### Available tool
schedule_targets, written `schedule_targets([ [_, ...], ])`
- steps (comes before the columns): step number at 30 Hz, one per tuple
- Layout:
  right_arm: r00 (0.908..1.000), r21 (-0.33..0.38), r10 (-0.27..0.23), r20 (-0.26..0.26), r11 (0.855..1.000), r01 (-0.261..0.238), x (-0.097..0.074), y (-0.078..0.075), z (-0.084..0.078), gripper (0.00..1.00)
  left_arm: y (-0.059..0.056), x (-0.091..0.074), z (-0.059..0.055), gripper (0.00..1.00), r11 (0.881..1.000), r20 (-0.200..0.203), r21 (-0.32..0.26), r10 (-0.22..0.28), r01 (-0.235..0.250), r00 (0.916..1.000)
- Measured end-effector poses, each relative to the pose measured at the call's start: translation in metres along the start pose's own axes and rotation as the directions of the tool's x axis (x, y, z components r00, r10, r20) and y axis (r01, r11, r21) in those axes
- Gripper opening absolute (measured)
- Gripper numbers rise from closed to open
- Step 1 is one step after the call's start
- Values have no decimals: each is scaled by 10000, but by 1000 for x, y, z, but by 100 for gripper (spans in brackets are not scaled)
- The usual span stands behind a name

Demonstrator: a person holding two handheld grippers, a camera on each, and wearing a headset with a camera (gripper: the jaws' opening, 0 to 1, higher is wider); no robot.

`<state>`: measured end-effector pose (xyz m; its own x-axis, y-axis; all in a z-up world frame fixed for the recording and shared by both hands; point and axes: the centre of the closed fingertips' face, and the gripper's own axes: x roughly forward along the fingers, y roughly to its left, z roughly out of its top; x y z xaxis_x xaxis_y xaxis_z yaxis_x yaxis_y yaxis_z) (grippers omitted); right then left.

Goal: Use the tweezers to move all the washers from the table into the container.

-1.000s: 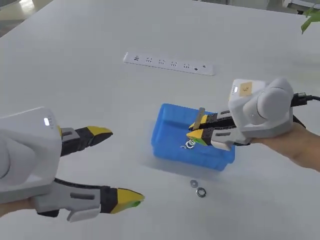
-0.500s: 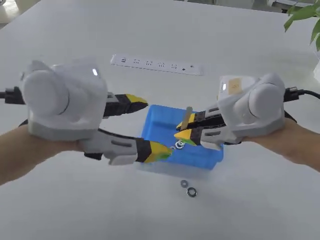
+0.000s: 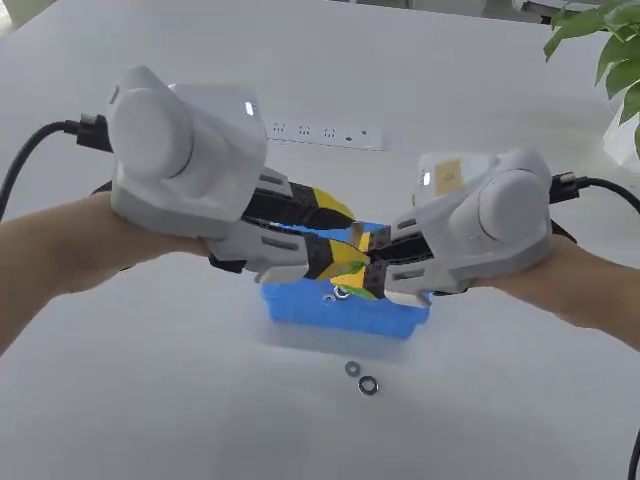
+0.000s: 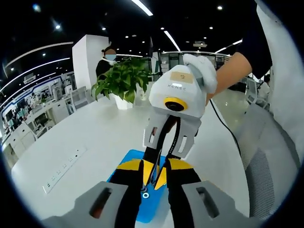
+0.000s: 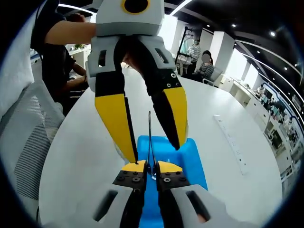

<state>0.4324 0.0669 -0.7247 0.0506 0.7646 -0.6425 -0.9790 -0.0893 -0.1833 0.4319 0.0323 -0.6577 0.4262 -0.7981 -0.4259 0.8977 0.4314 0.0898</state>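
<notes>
A blue container (image 3: 300, 303) sits mid-table with a washer (image 3: 340, 292) inside it. Two more washers (image 3: 360, 377) lie on the table just in front of it. My right gripper (image 3: 368, 262) hovers over the container, shut on thin metal tweezers (image 3: 358, 233). In the right gripper view the tweezers (image 5: 150, 137) rise from my right gripper (image 5: 152, 167) over the container (image 5: 192, 161). My left gripper (image 3: 352, 243) faces it, open, its jaws on either side of the tweezers. The left gripper view has my left gripper (image 4: 156, 166) around the right gripper (image 4: 155, 178), with a washer (image 4: 145, 194) below.
A white power strip (image 3: 320, 132) lies behind the container. A potted plant (image 3: 600, 40) stands at the far right corner. Cables trail from both grippers. People sit and stand at desks in the background of the gripper views.
My left gripper has swung from the lower left up and right until its open jaws meet the right gripper's tips over the container. The right gripper barely moved.
</notes>
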Motion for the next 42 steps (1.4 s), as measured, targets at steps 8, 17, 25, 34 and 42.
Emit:
schedule_targets([
  [8,9999,-27,106,-8,9999,-106,-1,2,0,8,-11,-6,5,7,9963,-40,638,-572,573,9984],
  [17,9999,-139,-111,-29,9998,111,-3,-2,1,9,-9,-5,8,5,9900,52,1355,-397,387,9992],
  [25,9991,3,-403,135,9992,403,-5,-6,9,16,-3,-6,13,5,9931,326,1166,-185,145,9993],
  [34,9982,828,-222,565,9964,174,-11,2,11,30,0,-13,15,5,9953,407,968,4,-43,9992],
  [42,9913,1507,-853,1005,9861,695,-20,5,5,45,4,-24,20,5,9959,622,804,370,-420,9974],
])
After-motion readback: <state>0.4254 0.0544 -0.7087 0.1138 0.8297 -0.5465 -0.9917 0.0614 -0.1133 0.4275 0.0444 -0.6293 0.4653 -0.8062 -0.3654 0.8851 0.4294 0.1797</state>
